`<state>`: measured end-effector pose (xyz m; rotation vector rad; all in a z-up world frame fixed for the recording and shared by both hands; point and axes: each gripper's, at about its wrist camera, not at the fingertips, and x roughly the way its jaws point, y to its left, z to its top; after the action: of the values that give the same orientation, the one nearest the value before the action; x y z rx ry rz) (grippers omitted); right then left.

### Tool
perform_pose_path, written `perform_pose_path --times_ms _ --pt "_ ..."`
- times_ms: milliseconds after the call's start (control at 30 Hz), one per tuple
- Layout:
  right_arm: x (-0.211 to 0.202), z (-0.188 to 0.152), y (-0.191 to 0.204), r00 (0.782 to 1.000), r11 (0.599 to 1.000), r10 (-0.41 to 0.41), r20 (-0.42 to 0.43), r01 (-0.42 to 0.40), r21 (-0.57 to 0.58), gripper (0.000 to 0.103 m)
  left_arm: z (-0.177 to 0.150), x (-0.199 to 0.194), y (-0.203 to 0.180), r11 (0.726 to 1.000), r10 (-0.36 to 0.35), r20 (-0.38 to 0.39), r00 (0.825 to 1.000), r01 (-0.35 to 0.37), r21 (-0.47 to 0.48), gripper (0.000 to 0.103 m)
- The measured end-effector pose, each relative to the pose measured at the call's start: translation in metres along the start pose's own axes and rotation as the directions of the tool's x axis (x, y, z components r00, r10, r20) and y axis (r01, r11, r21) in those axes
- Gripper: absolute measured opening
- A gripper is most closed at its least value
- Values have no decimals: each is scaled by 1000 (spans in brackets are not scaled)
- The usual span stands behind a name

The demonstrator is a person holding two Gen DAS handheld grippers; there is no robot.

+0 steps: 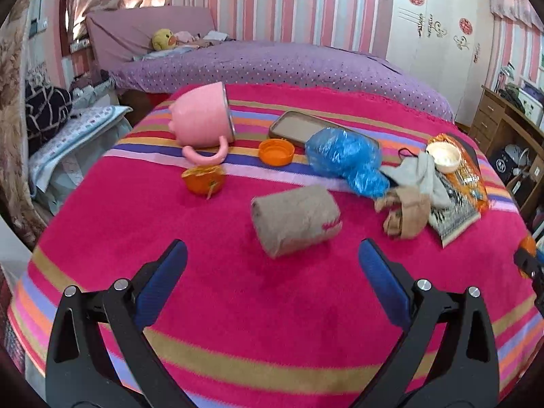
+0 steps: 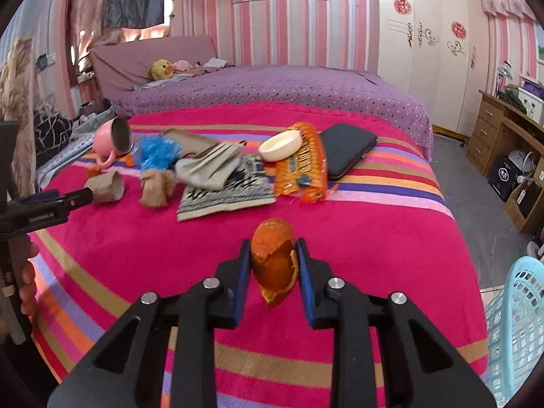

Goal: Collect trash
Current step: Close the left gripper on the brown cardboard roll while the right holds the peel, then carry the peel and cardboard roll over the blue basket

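My right gripper is shut on a piece of orange peel and holds it above the striped pink blanket. My left gripper is open and empty, just short of a cardboard tube lying on the blanket. Beyond the tube lie a crumpled blue plastic bag, crumpled brown paper, an orange snack wrapper, an orange lid and a small orange. The left gripper also shows at the left of the right wrist view.
A pink mug lies on its side at the back left. A flat tray, a white bowl, a black case, a grey cloth and a patterned mat lie on the blanket. A light blue basket stands at the right.
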<state>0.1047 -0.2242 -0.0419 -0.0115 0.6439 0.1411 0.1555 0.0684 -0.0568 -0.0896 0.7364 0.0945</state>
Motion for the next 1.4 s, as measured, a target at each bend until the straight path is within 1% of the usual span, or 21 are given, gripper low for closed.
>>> perform_pose_path --times_ms 100,233,333,400,433,467,500,600,767,967,1033,1200,1400 --pt "2 4 -6 1000 999 -31 1 31 -15 26 6 12 -5 1000 8 -19 1000 -8 -15 97" --pt "3 7 -16 1000 1000 -17 -9 17 15 26 14 31 -12 999 10 -60 998 -13 -48 95" --pt "5 5 -17 1000 1000 -16 -25 16 0 26 18 40 -17 999 26 -68 997 -29 -40 88" --pt "5 4 -17 999 1000 -19 -26 19 -10 26 21 44 -18 999 27 -76 997 -30 -42 75" --pt "5 4 -17 1000 1000 -19 -24 19 -11 26 21 46 -17 999 22 -81 996 -26 -47 72" --pt "4 4 -19 1000 1000 -19 -23 19 -9 26 21 48 -16 998 15 -87 996 -20 -52 64" --pt "3 4 -19 1000 1000 -19 -21 19 -8 26 21 49 -16 998 14 -92 996 -19 -55 63" --pt "2 3 -21 1000 1000 -19 -17 19 0 26 21 45 -18 999 15 -71 997 -19 -48 59" --pt "3 1 -20 1000 1000 -21 -22 21 -7 26 18 29 -22 999 34 -26 999 -35 -12 58" --pt "1 -2 -20 1000 1000 -27 -13 27 2 26 5 1 -24 1000 15 -6 1000 -16 -20 58" --pt "-2 -3 -19 1000 1000 -29 -5 29 0 26 1 -11 -26 1000 4 10 1000 -4 -7 58" --pt "-8 -6 -20 1000 1000 -28 12 28 -1 26 -10 -38 -42 999 -7 61 998 5 38 58" --pt "-13 -10 -20 999 1000 -26 22 26 -7 26 -20 -56 -57 999 -22 98 995 18 39 58"
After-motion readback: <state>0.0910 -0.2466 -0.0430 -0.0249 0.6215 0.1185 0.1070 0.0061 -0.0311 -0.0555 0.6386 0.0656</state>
